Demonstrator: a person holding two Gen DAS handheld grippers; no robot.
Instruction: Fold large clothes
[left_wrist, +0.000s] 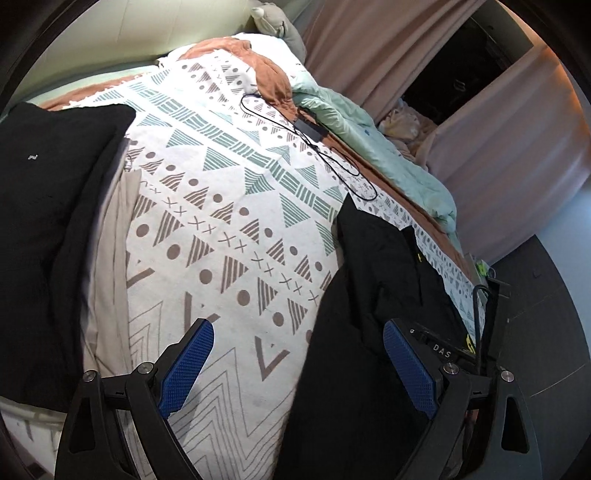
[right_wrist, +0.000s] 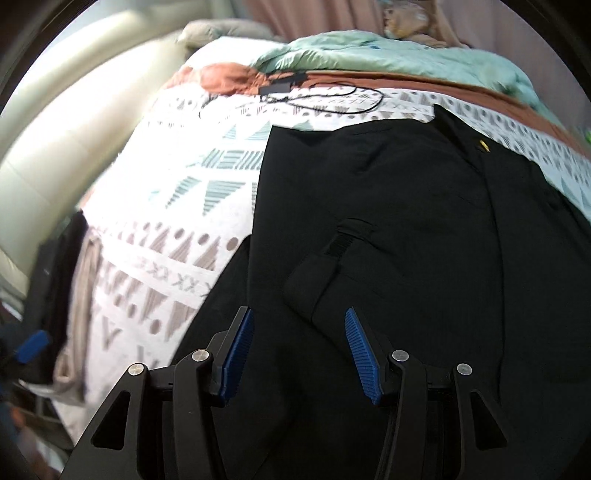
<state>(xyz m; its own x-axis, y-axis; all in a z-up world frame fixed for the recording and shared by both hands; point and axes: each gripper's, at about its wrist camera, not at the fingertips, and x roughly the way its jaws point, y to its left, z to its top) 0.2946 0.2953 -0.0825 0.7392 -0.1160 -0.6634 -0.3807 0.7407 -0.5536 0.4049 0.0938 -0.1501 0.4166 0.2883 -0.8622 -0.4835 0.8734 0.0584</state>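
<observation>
Nearest the right wrist camera, the right gripper (right_wrist: 299, 350) hangs over the black garment (right_wrist: 424, 206), fingers parted with nothing between them, probably seeking an edge to fold. The garment lies spread flat on the patterned bedspread (left_wrist: 229, 206), giving it room. The left gripper (left_wrist: 295, 365), fingers wide apart and empty, hovers beside the garment's edge. A folded black stack (left_wrist: 48, 192) sits aside, clear of the working space.

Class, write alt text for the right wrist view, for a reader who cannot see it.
The open right gripper hovers over a black garment spread on a bed's patterned blanket, holding nothing. A black cable and a mint green duvet lie further back.
</observation>
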